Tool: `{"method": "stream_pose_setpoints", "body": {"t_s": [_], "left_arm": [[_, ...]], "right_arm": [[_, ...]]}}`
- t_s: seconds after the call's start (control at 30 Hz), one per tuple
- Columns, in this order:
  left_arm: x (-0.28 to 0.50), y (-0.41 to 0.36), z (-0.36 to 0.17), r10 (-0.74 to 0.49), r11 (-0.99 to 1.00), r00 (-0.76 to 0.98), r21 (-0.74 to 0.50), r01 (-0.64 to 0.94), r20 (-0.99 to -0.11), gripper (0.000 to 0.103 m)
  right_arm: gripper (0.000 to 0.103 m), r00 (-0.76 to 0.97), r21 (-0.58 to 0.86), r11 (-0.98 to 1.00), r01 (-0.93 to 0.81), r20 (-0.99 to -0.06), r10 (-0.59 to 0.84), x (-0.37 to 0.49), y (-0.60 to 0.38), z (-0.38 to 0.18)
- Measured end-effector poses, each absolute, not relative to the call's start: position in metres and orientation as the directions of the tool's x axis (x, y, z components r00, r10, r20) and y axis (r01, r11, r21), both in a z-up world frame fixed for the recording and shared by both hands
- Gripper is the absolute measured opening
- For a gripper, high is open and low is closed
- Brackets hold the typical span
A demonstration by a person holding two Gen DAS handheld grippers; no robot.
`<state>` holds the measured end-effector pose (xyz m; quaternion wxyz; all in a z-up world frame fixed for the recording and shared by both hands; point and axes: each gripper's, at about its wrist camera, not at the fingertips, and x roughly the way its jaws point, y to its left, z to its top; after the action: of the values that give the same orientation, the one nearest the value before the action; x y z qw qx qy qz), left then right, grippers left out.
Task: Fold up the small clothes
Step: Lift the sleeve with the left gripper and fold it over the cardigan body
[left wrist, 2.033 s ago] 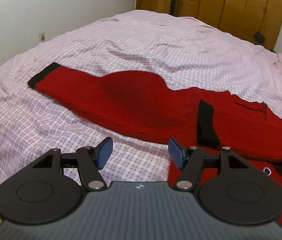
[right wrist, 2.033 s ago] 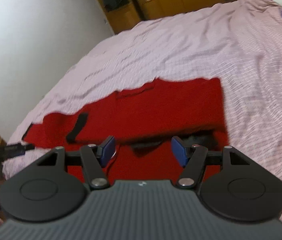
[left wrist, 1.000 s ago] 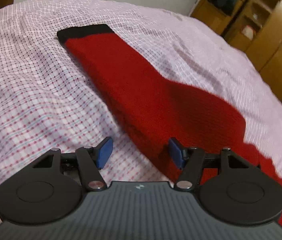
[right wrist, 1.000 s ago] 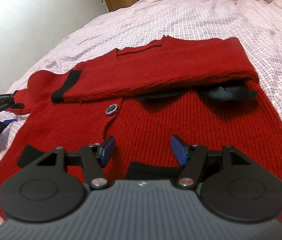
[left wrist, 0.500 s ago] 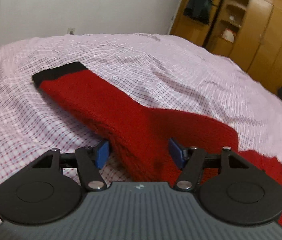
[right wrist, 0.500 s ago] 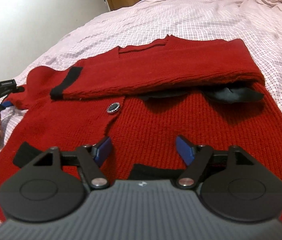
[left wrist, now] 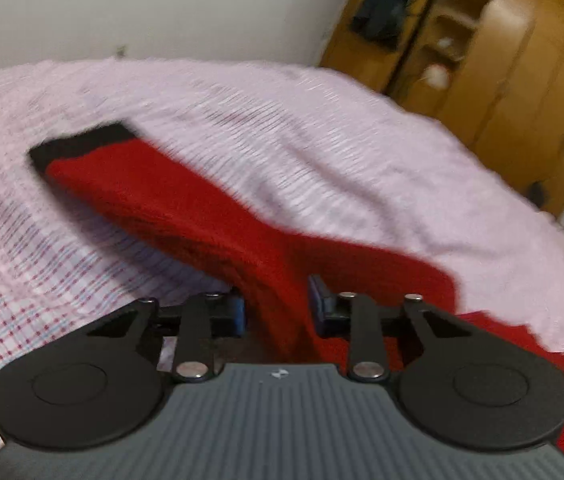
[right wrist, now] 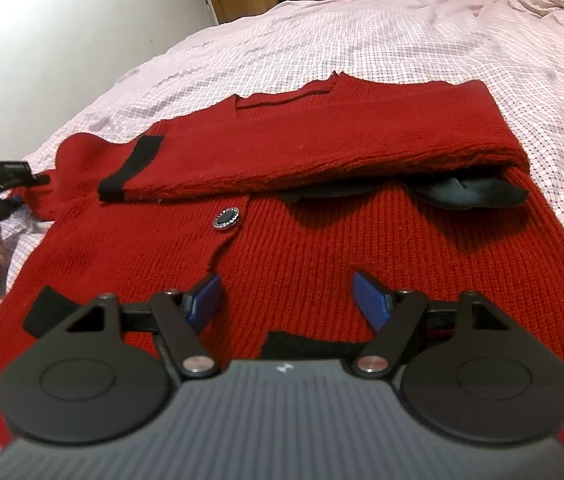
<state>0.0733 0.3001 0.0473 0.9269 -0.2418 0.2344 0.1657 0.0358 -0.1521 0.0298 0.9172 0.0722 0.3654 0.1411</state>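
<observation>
Red knit cardigan (right wrist: 361, 248) lies flat on bed w/ pink checked sheet (right wrist: 361, 32), front side up, round dark button (right wrist: 226, 220) near centre. One sleeve (right wrist: 321, 148) is folded across the chest, black cuff (right wrist: 132, 168) pointing toward the left side; some black fabric (right wrist: 469, 194) pokes out from under that fold.

Right gripper (right wrist: 285, 294) hovers over the cardigan's lower part, blue fingers spread wide, nothing between them.

Left gripper (left wrist: 278, 306): fingers closed in on a bunched ridge of the other sleeve (left wrist: 186, 208), pinching it close to the shoulder. That sleeve stretches away over the sheet, black cuff (left wrist: 82, 142) at the far end. Left view is motion-blurred. Wooden wardrobes (left wrist: 501, 80) behind the bed.
</observation>
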Motion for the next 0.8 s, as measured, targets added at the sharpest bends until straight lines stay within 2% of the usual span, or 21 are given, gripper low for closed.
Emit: {"method": "stream_pose_setpoints", "body": {"t_s": [0.2, 0.47, 0.6, 0.8], "left_arm": [[0.056, 0.278, 0.094, 0.095, 0.87, 0.913, -0.413, -0.27, -0.396, 0.027], [0.04, 0.211, 0.146, -0.006, 0.915, 0.966, -0.392, -0.1, -0.26, 0.027], [0.048, 0.169, 0.155, -0.053, 0.931, 0.963, -0.361, -0.047, -0.264, 0.027], [0.069, 0.113, 0.14, -0.146, 0.924, 0.931, -0.383, 0.008, -0.334, 0.027]], "right_arm": [[0.073, 0.707, 0.281, 0.941, -0.186, -0.627, 0.327, 0.033, -0.16, 0.036], [0.073, 0.739, 0.323, 0.935, -0.146, -0.592, 0.32, 0.028, -0.176, 0.042], [0.073, 0.756, 0.335, 0.934, -0.122, -0.578, 0.306, 0.024, -0.185, 0.045], [0.073, 0.774, 0.352, 0.931, -0.097, -0.561, 0.293, 0.017, -0.2, 0.046]]}}
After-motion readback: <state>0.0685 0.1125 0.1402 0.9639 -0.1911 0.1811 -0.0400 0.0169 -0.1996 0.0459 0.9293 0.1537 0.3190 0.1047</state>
